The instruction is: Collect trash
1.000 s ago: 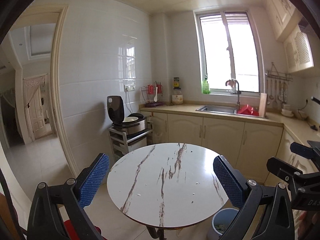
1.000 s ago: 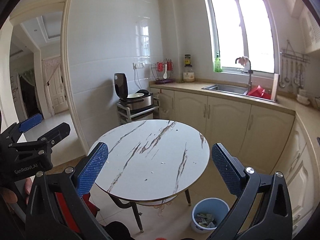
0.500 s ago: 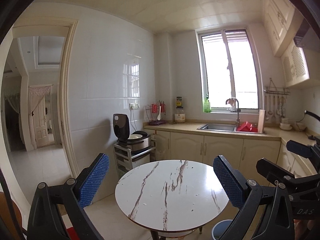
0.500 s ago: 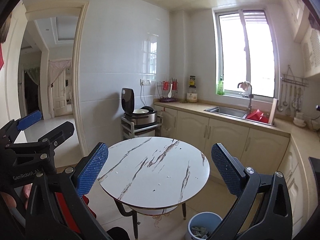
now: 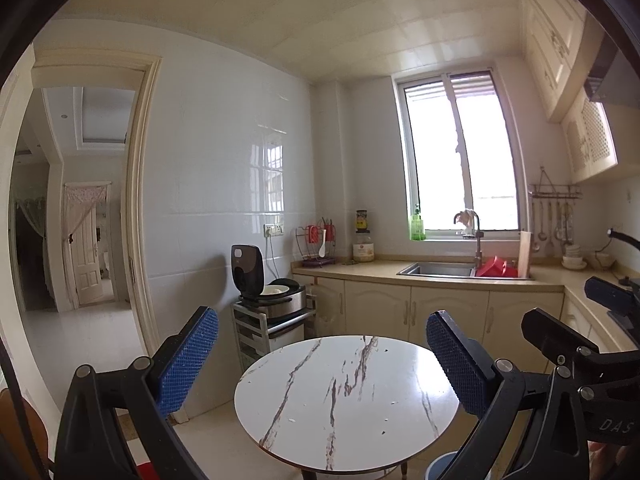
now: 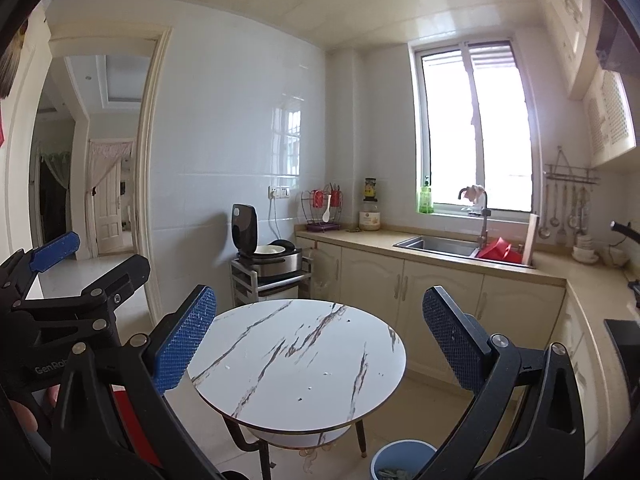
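**Kitchen view, both grippers up and holding nothing**

Grippers first: the left black gripper with blue textured pads (image 5: 322, 354) has its fingers spread wide with only air between them, and the right black gripper with blue textured pads (image 6: 319, 334) is spread just the same. Neither touches anything. They sit side by side, each showing at the edge of the other's camera.

Both point at the round white marble-look table with dark veins (image 6: 296, 364), which has only a few tiny specks and crumbs (image 6: 309, 388) scattered on top, too small to tell what they are.

Trash-wise, the round blue plastic bin (image 6: 400, 456) sits on the floor just beside the table's right legs, and some crumpled scraps (image 6: 390, 473) show inside it. From the left camera only a bit of its rim peeks out.

Behind the table: a black rice cooker with its lid up (image 5: 266, 284) on a small metal rack, beige cabinets, a steel sink (image 5: 440, 269) under the window, and a green bottle (image 5: 417, 226) on the sill.
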Demonstrator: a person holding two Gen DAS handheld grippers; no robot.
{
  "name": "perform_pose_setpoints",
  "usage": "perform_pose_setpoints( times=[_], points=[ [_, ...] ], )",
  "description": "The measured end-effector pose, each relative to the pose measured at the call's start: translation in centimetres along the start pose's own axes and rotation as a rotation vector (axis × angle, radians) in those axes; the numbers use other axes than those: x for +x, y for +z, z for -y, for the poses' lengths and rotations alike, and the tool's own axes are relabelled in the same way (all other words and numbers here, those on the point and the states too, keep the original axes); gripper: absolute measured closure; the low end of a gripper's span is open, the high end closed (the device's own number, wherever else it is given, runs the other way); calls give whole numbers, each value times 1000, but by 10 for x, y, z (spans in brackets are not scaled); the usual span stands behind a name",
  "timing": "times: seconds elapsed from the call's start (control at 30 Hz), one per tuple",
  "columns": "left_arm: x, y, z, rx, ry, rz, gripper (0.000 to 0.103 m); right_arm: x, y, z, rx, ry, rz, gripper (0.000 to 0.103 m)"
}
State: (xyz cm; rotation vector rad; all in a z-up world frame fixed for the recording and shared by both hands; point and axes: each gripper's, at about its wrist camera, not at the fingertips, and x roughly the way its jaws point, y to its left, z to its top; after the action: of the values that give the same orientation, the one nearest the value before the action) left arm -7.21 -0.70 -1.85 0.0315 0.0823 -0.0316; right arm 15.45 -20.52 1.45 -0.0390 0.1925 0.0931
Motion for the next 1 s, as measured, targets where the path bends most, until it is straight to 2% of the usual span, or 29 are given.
perform_pose_setpoints(
  times=[0.47, 1.0],
  points=[
    [25, 11, -2, 29, -6, -16, 1, -6, -3, 3, 19, -37, 25, 0],
    [49, 12, -23, 25, -23, -30, 1, -4, -6, 5, 25, -41, 17, 0]
  ],
)
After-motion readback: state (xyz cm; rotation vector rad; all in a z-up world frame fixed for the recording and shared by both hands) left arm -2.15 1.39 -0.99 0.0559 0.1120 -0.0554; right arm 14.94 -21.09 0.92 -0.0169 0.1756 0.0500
